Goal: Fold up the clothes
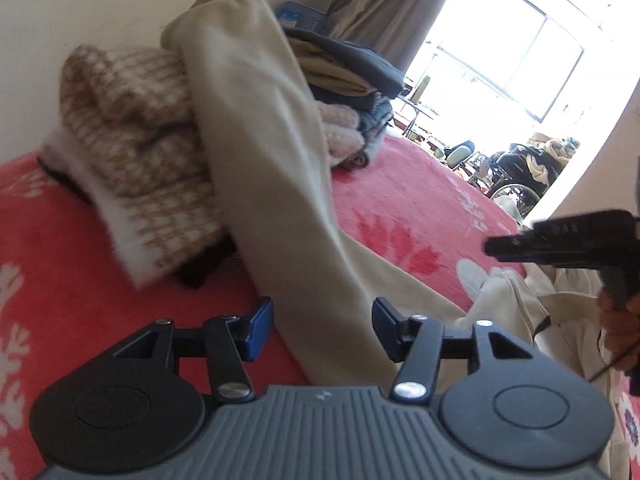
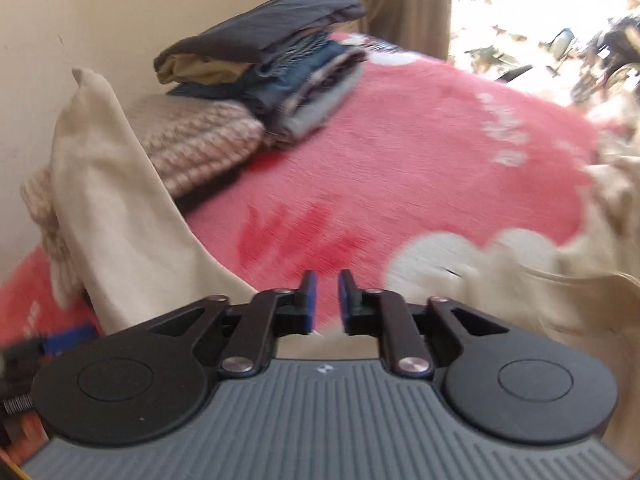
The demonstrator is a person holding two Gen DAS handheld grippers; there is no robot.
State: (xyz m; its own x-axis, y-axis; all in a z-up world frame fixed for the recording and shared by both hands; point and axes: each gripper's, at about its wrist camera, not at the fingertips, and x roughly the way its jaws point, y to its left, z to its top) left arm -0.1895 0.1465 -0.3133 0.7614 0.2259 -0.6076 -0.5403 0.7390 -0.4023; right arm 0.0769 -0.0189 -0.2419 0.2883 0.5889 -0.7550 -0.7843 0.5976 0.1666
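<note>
Beige trousers (image 1: 276, 184) sprawl unfolded across the red flowered blanket (image 1: 404, 200) on the bed.

Plain cream cloth, one leg runs up from the blanket and leans on the checked brown-and-white garment (image 1: 132, 152), its hem propped against the wall (image 1: 100, 4); the rest bunches at the blanket's right edge. The left hand-held gripper (image 1: 322, 330) stands wide open, straddling that leg low down, blue fingers (image 1: 258, 330) on either side, holding nothing. The right hand-held gripper (image 2: 327, 300) hovers above the blanket just beside the leg, jaws nearly together with a thin gap, empty. Behind the leg, one stack of folded clothes (image 2: 276, 68) sits on the blanket against the wall, a dark piece on top, a knitted pink item (image 2: 200, 140) at its foot. Beyond the blanket's far end, one curtain (image 1: 384, 12), a bright window (image 1: 512, 60) and a wheelchair (image 1: 520, 172).
</note>
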